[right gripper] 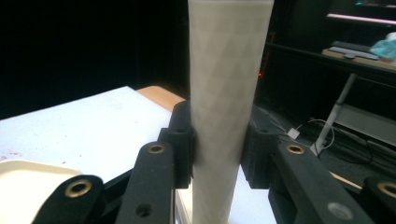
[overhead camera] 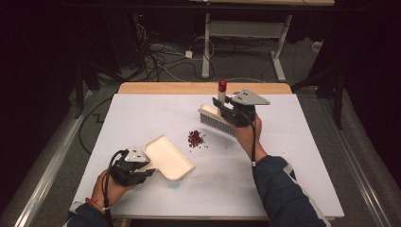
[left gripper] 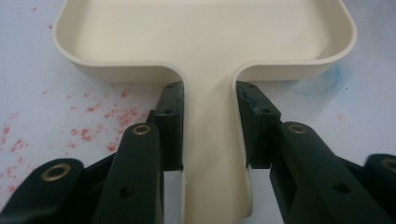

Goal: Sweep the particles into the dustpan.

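Note:
A cream dustpan (overhead camera: 166, 157) lies on the white table, mouth toward a small pile of dark red crumbs (overhead camera: 195, 138). My left gripper (overhead camera: 142, 171) is shut on its flat handle (left gripper: 212, 140), both pads pressed against its sides. My right gripper (overhead camera: 222, 105) is shut on the pale handle (right gripper: 226, 93) of a hand brush (overhead camera: 216, 120) with a red cap at the handle's end. The brush hangs just above the table, its bristles down and a little to the right of and behind the crumbs.
The white table top (overhead camera: 293, 156) has a wooden edge at the far side (overhead camera: 203, 88). Faint red specks (left gripper: 93, 126) mark the surface beside the dustpan. Beyond the table stand a desk frame (overhead camera: 246, 33) and loose cables on the floor.

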{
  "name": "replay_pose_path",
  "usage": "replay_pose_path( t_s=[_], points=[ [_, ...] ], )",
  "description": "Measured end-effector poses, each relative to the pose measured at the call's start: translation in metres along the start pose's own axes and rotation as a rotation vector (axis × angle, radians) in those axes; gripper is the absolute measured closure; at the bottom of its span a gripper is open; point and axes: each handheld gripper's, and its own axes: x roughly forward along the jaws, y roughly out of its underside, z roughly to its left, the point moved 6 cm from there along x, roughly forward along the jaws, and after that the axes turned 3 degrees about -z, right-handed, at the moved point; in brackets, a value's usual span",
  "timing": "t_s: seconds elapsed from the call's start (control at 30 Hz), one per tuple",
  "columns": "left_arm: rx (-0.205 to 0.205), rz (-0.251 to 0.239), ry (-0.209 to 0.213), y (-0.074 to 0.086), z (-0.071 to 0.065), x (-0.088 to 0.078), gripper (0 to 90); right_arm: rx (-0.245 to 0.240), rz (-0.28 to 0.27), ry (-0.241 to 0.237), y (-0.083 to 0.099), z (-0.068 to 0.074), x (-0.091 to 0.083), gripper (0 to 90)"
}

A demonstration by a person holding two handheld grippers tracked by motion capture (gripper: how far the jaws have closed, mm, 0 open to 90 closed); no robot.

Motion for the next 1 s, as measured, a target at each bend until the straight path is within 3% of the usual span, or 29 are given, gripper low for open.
replay_pose_path(
  t_s=[0.17,0.2,0.3,0.4,0.57,0.67,0.83,1.0],
  points=[
    [0.005,-0.001,0.0,-0.002,0.0,0.002,63.4,-0.028,-0.012,0.036,0.004,0.007,0.019,69.8],
    [0.0,-0.005,0.006,-0.002,0.0,0.003,63.4,-0.012,-0.004,0.042,0.009,0.009,0.027,69.9],
    [-0.001,-0.002,0.008,-0.003,0.0,0.005,63.4,-0.018,0.015,0.03,0.016,0.013,0.036,69.8],
    [0.0,0.001,0.007,-0.004,0.0,0.007,63.4,-0.014,0.014,0.019,0.016,0.017,0.037,69.8],
    [0.007,0.004,0.006,-0.008,-0.003,0.01,63.4,-0.029,0.028,-0.054,0.016,0.033,0.033,69.8],
    [0.01,0.002,0.001,-0.01,-0.005,0.011,63.4,0.018,0.009,-0.097,0.015,0.04,0.03,69.8],
    [0.007,0.004,-0.004,-0.011,-0.008,0.014,63.4,-0.012,0.017,-0.123,0.016,0.057,0.024,69.6],
    [0.0,0.007,-0.018,-0.013,-0.014,0.018,63.4,-0.033,0.027,-0.108,0.018,0.068,0.018,69.2]
  ],
)
